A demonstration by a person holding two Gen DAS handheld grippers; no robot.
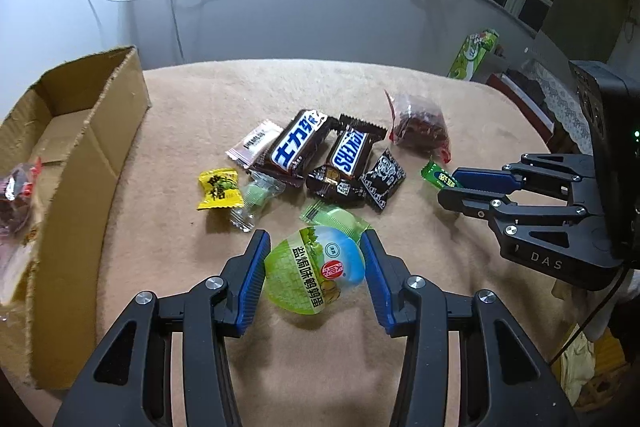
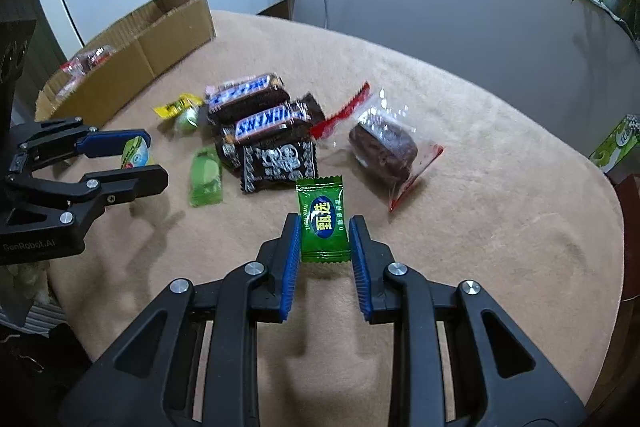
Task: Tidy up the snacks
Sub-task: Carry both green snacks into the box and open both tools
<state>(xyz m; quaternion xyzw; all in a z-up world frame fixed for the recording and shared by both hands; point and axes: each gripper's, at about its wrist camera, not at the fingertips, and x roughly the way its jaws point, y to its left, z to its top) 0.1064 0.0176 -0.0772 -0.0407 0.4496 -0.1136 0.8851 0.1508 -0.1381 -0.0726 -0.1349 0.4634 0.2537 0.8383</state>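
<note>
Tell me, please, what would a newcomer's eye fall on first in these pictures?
Probably the left gripper, its blue fingers on either side of a round green snack pack, and the right gripper closing around a small green candy. Behind them, two Snickers bars top a snack pile, beside a cardboard box.

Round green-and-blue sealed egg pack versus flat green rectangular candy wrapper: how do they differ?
The round green-and-blue sealed egg pack is domed and sits between the left gripper fingers; the flat green rectangular candy wrapper is thin, crimp-edged, between the right gripper fingers. Both have Chinese print.
</note>
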